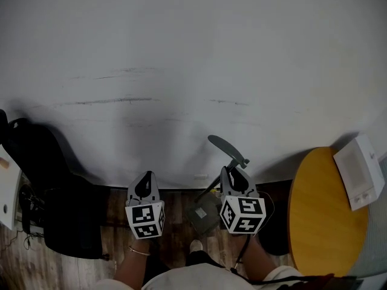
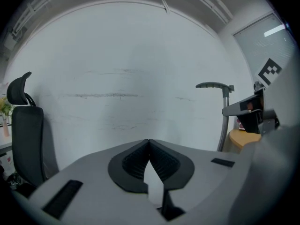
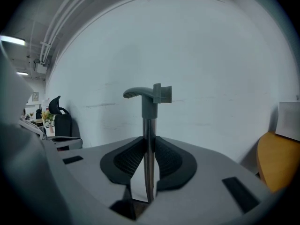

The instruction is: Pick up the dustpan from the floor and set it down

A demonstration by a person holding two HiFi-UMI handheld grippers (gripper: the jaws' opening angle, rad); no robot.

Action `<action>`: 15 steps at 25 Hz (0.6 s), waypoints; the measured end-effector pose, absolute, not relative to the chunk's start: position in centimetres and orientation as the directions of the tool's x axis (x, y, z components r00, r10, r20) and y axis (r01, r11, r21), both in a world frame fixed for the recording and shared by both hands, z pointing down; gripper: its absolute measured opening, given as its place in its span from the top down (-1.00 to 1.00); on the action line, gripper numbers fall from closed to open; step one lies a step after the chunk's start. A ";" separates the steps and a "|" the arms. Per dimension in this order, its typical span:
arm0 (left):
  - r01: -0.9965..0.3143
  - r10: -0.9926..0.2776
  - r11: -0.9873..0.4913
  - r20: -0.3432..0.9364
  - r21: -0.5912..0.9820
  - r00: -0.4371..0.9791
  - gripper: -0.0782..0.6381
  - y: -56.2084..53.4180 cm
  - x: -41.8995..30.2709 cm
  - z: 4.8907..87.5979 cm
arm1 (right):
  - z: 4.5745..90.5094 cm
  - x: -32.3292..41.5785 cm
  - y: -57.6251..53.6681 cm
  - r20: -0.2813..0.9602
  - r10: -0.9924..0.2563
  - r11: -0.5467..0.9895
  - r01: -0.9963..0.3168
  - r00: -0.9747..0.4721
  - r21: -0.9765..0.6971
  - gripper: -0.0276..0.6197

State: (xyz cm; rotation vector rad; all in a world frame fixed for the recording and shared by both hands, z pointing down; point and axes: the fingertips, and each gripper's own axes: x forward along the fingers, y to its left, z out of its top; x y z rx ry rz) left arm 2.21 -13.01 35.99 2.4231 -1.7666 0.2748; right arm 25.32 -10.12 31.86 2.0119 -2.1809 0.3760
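My right gripper [image 3: 149, 159] clamped on the dustpan [image 1: 204, 214]; my left gripper [image 2: 149, 149] closed and empty.
My right jaws press on the metal shaft [image 3: 149, 128] below the handle grip [image 3: 146, 93], while my left jaws meet on nothing. The pan end sits low at the floor's [image 1: 175, 221] wall edge, between both grippers; I cannot tell whether it touches the boards. Risk: the shaft is thin and smooth, so the pan's weight may swing it or slide it through the pads, striking the wall [image 1: 181, 71] or my shoe [image 1: 195, 245].
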 end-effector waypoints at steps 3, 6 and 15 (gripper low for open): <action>-0.950 -0.927 -0.314 0.218 -0.001 0.306 0.73 -13.2 -0.9 35.9 | 31.9 23.4 -9.9 0.274 -0.960 0.029 -0.997 -0.049 -0.075 0.63; -0.947 -0.925 -0.321 0.213 0.000 0.314 0.73 -13.6 -4.6 35.6 | 31.6 20.9 -10.0 0.270 -0.963 -0.005 -0.997 -0.015 -0.073 0.63; -0.935 -0.918 -0.355 0.191 -0.006 0.347 0.73 -15.1 -13.7 34.6 | 30.4 12.1 -11.3 0.241 -0.970 -0.052 -0.996 0.033 -0.071 0.63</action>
